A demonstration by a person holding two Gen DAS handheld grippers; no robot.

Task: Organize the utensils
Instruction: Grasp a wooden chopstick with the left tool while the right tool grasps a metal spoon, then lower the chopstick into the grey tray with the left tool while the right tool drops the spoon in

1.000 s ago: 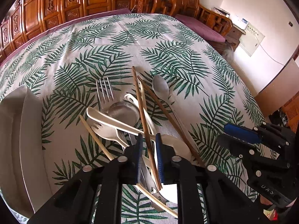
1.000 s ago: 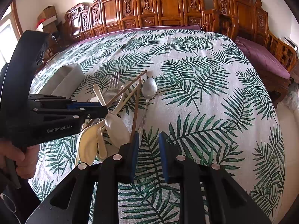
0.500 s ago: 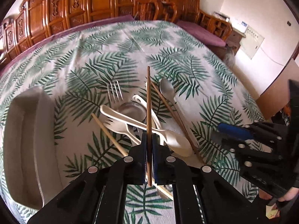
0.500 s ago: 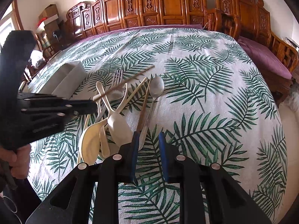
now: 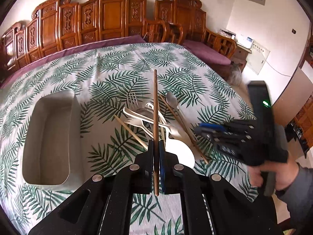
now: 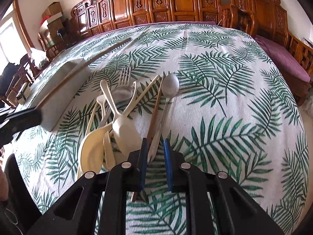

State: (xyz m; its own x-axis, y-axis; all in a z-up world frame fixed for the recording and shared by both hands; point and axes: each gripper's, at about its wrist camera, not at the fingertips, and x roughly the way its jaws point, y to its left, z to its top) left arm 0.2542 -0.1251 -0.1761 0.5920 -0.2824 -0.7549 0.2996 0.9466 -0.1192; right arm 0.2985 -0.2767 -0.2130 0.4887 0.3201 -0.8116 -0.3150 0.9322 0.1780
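1. Both fingers of the left gripper (image 5: 156, 146) clench a dark chopstick (image 5: 155, 105), raised above the pile, presumably for carrying to the grey tray (image 5: 49, 174) on its left
2. Right gripper (image 6: 155, 148) is parted, its fingers straddling the metal spoon (image 6: 169, 87) handle and a second brown chopstick (image 6: 154, 113) (neither gripped yet), likely lining up the matching stick
3. Remaining utensils lie tangled on the tablecloth (image 6: 225, 117)

My left gripper (image 5: 156, 150) is clamped tight, fingers pressed together on a thin dark chopstick (image 5: 155, 117) that runs forward between them. My right gripper (image 6: 155, 152) sits low with its blue pads (image 6: 167, 156) parted, nothing pinched. My right hand (image 5: 273, 176) wraps its handle, though the wrist looks blurred at that edge.
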